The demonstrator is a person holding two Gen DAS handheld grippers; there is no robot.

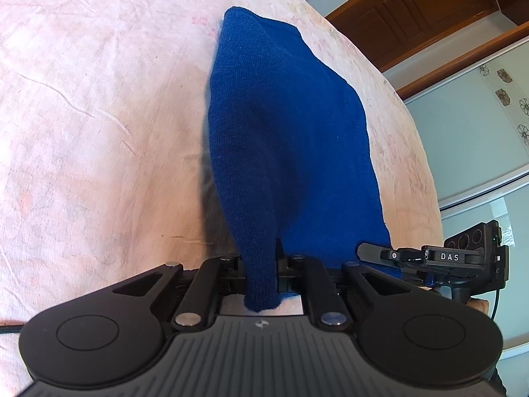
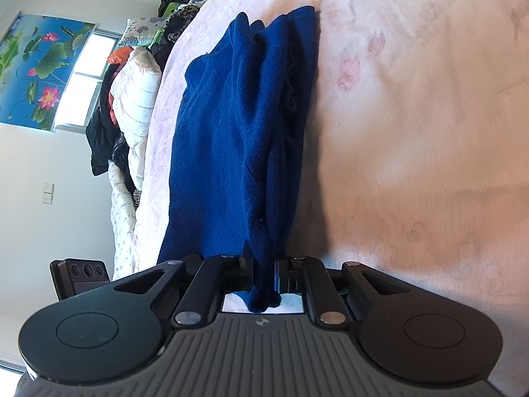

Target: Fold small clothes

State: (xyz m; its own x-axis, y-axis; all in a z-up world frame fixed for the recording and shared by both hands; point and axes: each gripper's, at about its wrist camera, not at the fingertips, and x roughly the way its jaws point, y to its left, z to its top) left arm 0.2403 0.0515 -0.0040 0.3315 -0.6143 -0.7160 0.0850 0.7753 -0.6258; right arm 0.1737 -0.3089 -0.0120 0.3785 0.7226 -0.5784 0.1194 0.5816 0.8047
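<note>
A dark blue knitted garment [image 1: 281, 132] lies on the pink floral bedsheet [image 1: 99, 99], its near edge lifted. My left gripper [image 1: 261, 274] is shut on one corner of that edge. My right gripper [image 2: 264, 274] is shut on the other corner of the blue garment [image 2: 238, 139], where the cloth bunches in folds. In the left wrist view the right gripper [image 1: 429, 258] shows at the right, holding the cloth. The left gripper's body [image 2: 79, 274] shows at the left edge of the right wrist view.
The bedsheet [image 2: 413, 132] stretches wide to both sides. A pile of quilts and clothes [image 2: 132, 99] lies at the bed's far end. A wooden wardrobe [image 1: 429, 6] stands beyond the bed edge. A lotus picture [image 2: 36, 69] hangs by a window.
</note>
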